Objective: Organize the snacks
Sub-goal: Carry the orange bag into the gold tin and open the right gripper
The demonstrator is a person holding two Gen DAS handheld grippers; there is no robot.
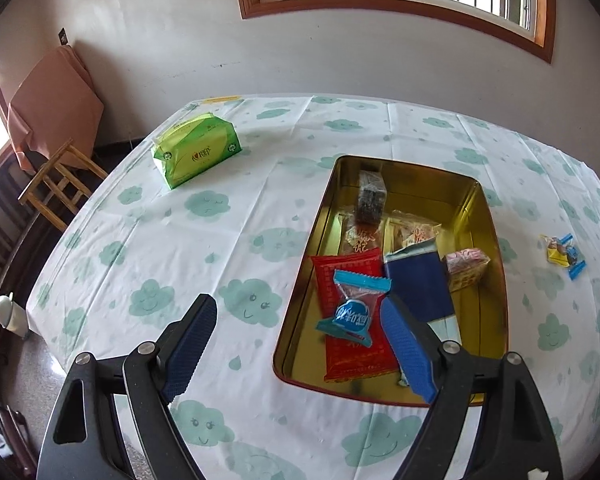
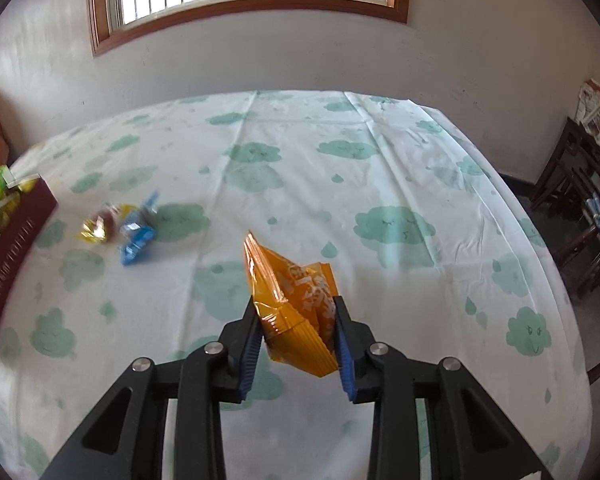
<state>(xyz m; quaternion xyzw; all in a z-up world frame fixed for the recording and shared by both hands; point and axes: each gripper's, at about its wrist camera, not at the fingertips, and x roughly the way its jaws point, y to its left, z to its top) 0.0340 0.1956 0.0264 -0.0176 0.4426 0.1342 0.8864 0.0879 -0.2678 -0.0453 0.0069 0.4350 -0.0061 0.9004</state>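
R tongs (image 2: 298,342) pinch an orange snack packet (image 2: 296,304), pads pressed onto its lower sides, packet lifted clear of the desk (image 2: 380,184) w/ its long axis running up and away from the tongs, top corner tilted a bit left. The tin (image 2: 12,248) it likely goes into sits far left of the R tongs, only its dark red outer wall showing at the frame edge. So the coming move, as I judge it, is a carry to the left, then release over the tin.

Two loose sweets lie on the desk between R tongs and tin, ahead-left: a yellow-wrapped candy (image 2: 98,226) and a blue-wrapped candy (image 2: 138,232), touching or nearly so. R hand is the nearer one for those.

L tongs (image 1: 300,344) are spread wide, holding nothing, hovering over the near end of the tin (image 1: 300,292); L pad over the cloth, R pad over the tin's inside. Just ahead btwn the pads: a teal-wrapped candy (image 1: 356,304) lying on a red packet (image 1: 348,320), w/ a dark blue packet (image 1: 420,284) to the right. More snacks further in. A green tissue pack (image 1: 196,152) sits well ahead-left, apart from the tin.

Risk: L tongs crowd the drop spot.
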